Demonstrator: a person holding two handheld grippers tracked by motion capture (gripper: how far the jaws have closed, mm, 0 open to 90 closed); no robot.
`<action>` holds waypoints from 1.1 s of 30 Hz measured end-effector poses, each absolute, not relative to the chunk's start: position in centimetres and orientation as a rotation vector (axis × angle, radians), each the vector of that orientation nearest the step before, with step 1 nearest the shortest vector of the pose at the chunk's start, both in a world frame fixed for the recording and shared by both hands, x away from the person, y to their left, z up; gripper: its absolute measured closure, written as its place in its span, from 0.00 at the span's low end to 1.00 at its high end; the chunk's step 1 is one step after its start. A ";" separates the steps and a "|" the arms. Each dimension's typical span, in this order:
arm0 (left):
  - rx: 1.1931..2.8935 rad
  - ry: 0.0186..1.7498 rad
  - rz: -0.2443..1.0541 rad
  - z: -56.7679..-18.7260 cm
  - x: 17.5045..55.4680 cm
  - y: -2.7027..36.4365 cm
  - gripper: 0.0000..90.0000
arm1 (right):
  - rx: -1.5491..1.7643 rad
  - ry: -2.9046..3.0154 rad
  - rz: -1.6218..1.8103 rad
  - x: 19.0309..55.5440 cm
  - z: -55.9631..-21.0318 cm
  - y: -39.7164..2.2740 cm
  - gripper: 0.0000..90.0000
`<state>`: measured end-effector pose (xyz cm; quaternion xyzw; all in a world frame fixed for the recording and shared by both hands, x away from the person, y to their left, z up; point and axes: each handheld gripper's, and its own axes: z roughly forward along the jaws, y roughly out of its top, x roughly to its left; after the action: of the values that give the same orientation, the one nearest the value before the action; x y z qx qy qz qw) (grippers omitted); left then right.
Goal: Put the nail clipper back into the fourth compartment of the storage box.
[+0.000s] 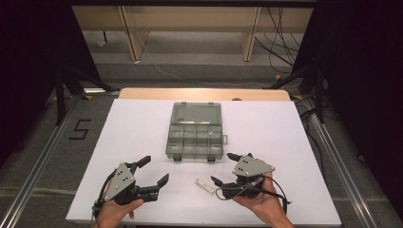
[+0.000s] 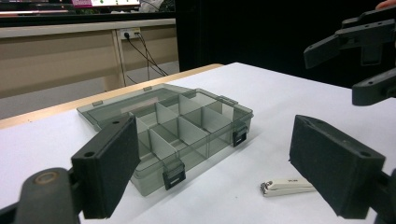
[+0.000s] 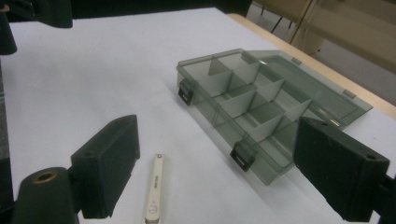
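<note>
While the floor marking [image 1: 80, 129] is reading "5", I am holding both hand-held grippers, left [image 1: 153, 173] and right [image 1: 227, 168], released above the surface [image 1: 142, 123].

White table [image 1: 142, 142], open organizer box [image 1: 196, 137], prob. nail clipper [image 1: 205, 185]

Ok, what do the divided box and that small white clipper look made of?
Divided box: most likely smoke-tinted clear plastic, since the partitions and table show through its glossy walls; its latches look opaque dark plastic. Nail clipper: off-white glossy body, perhaps painted or plastic-covered, with a bare metal tip visible in the left gripper view.
</note>
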<state>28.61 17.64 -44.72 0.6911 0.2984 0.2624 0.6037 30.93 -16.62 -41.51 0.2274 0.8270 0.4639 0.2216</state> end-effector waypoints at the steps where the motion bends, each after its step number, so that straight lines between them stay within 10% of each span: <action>1: 1.610 0.698 0.610 -44.7 28.5 17.7 0.17 | 0.611 2.311 1.266 31.2 -41.6 -16.2 0.18; 33: 1.603 0.704 0.604 -44.6 28.4 17.7 0.17 | 0.470 2.756 0.817 34.5 -43.9 -10.6 0.35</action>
<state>28.42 17.67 -44.63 0.6919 0.3036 0.2605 0.6011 34.54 -10.62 -43.94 0.1604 0.9400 0.2787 0.1142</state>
